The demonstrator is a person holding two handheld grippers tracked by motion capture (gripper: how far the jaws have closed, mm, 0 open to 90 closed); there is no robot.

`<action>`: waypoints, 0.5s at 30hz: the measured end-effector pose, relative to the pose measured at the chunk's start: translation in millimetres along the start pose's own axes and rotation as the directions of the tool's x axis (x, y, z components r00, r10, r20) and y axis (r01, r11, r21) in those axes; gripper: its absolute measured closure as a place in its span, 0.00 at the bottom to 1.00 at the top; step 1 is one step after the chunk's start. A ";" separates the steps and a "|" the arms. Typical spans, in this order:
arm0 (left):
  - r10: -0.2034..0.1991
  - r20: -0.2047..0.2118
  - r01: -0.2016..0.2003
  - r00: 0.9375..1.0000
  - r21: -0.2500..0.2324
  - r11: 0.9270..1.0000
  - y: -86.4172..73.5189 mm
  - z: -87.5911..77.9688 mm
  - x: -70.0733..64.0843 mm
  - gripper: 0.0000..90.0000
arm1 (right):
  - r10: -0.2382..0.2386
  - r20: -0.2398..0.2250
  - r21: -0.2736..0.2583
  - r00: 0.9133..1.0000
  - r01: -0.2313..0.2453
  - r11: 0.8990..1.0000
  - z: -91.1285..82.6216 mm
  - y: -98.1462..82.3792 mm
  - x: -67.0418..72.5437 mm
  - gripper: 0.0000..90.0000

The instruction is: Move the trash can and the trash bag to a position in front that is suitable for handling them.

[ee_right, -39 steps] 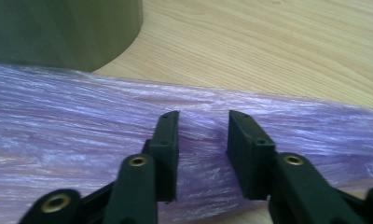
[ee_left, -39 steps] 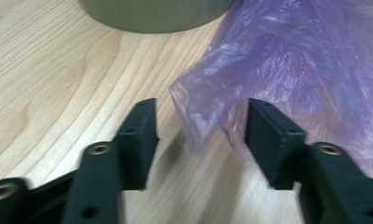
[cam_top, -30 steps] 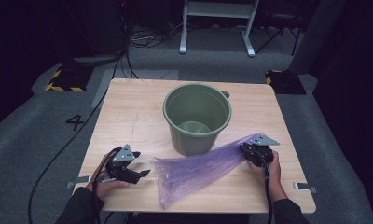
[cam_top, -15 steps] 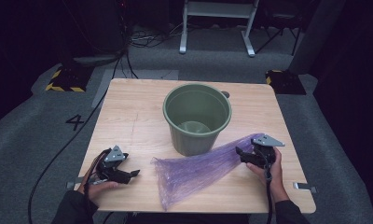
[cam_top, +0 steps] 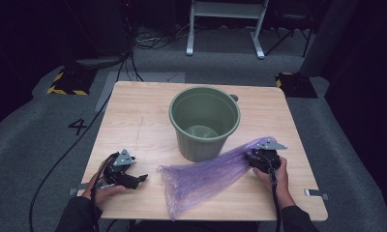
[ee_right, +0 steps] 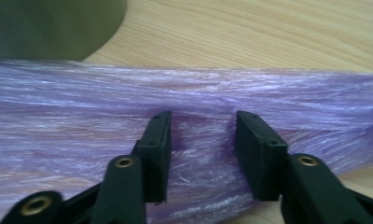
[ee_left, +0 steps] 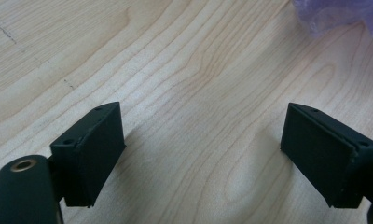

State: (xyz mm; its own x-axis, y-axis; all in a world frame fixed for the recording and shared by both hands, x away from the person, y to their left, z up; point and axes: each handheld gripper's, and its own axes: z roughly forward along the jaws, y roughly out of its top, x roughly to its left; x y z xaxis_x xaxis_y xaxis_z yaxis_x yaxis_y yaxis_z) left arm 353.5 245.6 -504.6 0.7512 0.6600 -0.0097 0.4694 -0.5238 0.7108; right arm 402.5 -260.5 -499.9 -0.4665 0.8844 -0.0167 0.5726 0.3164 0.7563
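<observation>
- Purple plastic bag (cam_top: 208,179) lies flat on the worktop (cam_top: 133,116) in the lower middle of the high view, stretched from its wide end at lower centre up to a bunched end at the right, just below the green bucket (cam_top: 204,122).
- Right hand-held gripper (cam_top: 259,159) sits at that bunched end; in the right gripper view its jaws stand part-way apart with the film (ee_right: 184,93) lying between and under them. They have just been closing, but whether the pads already pinch the film I cannot tell.
- Left hand-held gripper (ee_left: 203,154) is wide open over bare wood with nothing between its jaws, near the lower left of the high view; a corner of the bag (ee_left: 338,16) shows at the upper right of its own view, well apart from the jaws.
- To do this step well, I judge:
  - gather several folds of film between the right pads before squeezing, since a single thin layer will slip;
  - bring the left gripper to the bag's wide end and take one layer only, so the mouth can be spread;
  - lift slowly, keeping the film clear of the bucket rim.
</observation>
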 end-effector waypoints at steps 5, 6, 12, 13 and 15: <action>0.009 0.005 -0.009 1.000 -0.001 1.000 3.2 3.1 0.0 0.15 | 0.015 -0.002 -0.011 1.000 -0.015 1.000 -0.9 -1.5 -5.3 0.84; 0.006 0.004 -0.006 1.000 0.001 1.000 3.9 3.8 -0.6 0.15 | 0.022 -0.006 -0.013 1.000 -0.022 1.000 -1.1 -1.9 -6.9 0.87; 0.006 0.007 -0.006 1.000 0.000 1.000 6.1 6.2 -1.8 0.15 | 0.023 0.012 -0.026 1.000 -0.023 0.999 -4.2 -2.5 -11.7 0.96; 0.008 0.007 -0.008 1.000 -0.001 1.000 6.3 6.4 -1.6 0.15 | 0.024 0.011 -0.039 1.000 -0.024 0.999 -5.7 -1.9 -11.9 0.97; 0.014 0.007 -0.014 1.000 -0.002 1.000 6.6 6.6 -1.1 0.15 | 0.008 0.020 -0.054 1.000 -0.007 0.999 -8.9 -0.3 -11.9 0.98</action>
State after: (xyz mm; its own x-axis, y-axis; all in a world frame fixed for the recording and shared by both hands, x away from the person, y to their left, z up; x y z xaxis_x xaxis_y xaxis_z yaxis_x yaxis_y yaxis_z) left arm 358.9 237.8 -504.6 0.7609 0.6489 -0.0051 0.4584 -0.5319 0.7120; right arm 401.9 -274.2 -494.1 -0.4486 0.8934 -0.0234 0.5389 0.2913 0.7904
